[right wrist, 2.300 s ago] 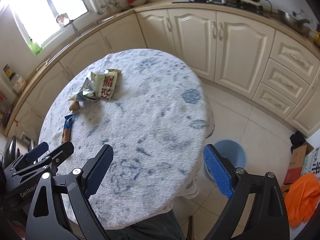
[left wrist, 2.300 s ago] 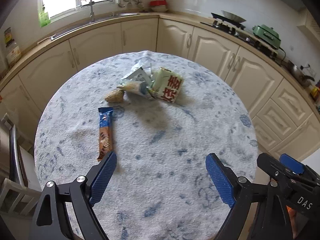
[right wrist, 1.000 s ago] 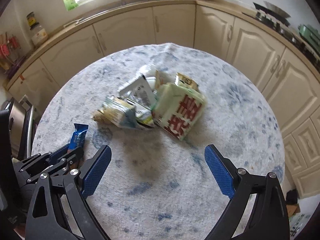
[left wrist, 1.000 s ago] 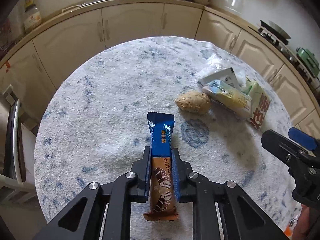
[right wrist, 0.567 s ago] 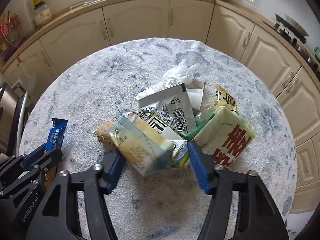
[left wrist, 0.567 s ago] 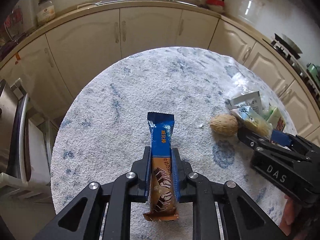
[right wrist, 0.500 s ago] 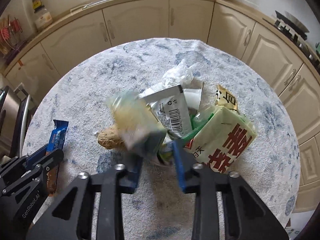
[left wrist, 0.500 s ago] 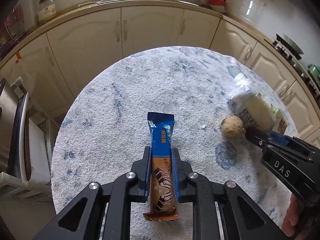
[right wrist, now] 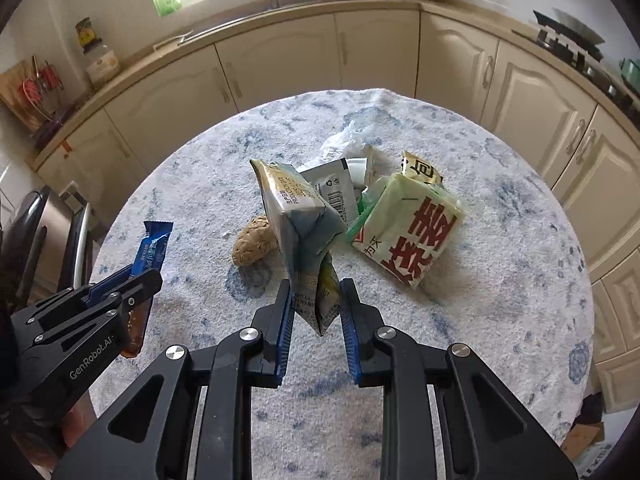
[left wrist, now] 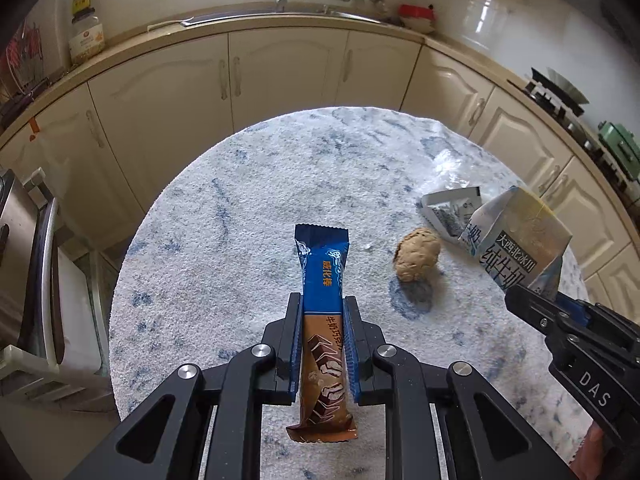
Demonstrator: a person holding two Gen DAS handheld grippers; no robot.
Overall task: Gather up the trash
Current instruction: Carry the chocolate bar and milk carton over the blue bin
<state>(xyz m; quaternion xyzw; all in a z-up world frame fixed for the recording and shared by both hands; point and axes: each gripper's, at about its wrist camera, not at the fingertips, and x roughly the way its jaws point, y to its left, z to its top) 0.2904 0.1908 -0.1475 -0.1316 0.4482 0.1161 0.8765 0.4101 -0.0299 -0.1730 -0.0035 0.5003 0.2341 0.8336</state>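
Now my left claw [left wrist: 322, 338] pinches the long candy bar wrapper [left wrist: 323, 308] pointing far, my right claw [right wrist: 316, 312] pinches the squashed milk carton [right wrist: 298, 224], and the other trash [right wrist: 404, 232] sits on the table [right wrist: 500, 280] far-right of it.

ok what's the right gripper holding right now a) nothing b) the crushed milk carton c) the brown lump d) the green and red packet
b: the right gripper is shut on the crushed milk carton, lifted above the table, while the brown lump and the green and red packet lie on the cloth.
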